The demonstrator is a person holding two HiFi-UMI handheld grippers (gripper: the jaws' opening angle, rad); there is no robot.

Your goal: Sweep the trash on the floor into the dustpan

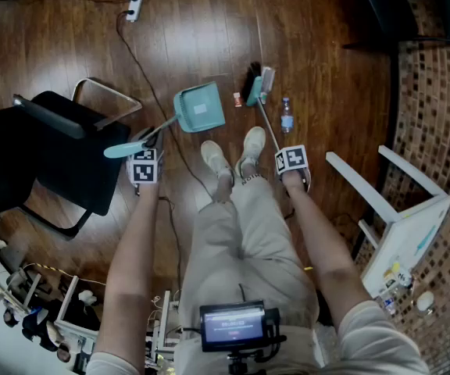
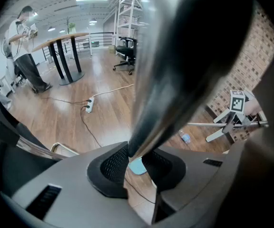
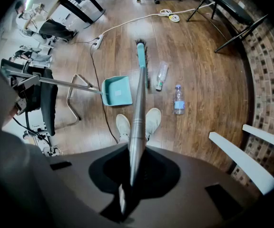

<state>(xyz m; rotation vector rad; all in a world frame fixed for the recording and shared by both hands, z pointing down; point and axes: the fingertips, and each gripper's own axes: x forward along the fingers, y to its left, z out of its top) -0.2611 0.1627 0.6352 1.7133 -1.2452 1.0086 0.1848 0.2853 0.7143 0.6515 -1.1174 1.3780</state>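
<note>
Currently, clock dial centred on the shoes in the head view. At 9 o'clock the left gripper is clamped on the long handle of the dustpan, which lets the pan be steered while standing. The dustpan sits at 11 o'clock, mouth turned toward the broom side, which I read as the catch position. A small scrap lies at 12, between pan and broom head, not in the pan yet. The broom head is at 1 o'clock, probably so a leftward stroke drags the scrap in. A crushed bottle lies just beside it, and a water bottle at 2 o'clock. At 3 o'clock the right gripper is clenched on the pole, angled steeply down.
</note>
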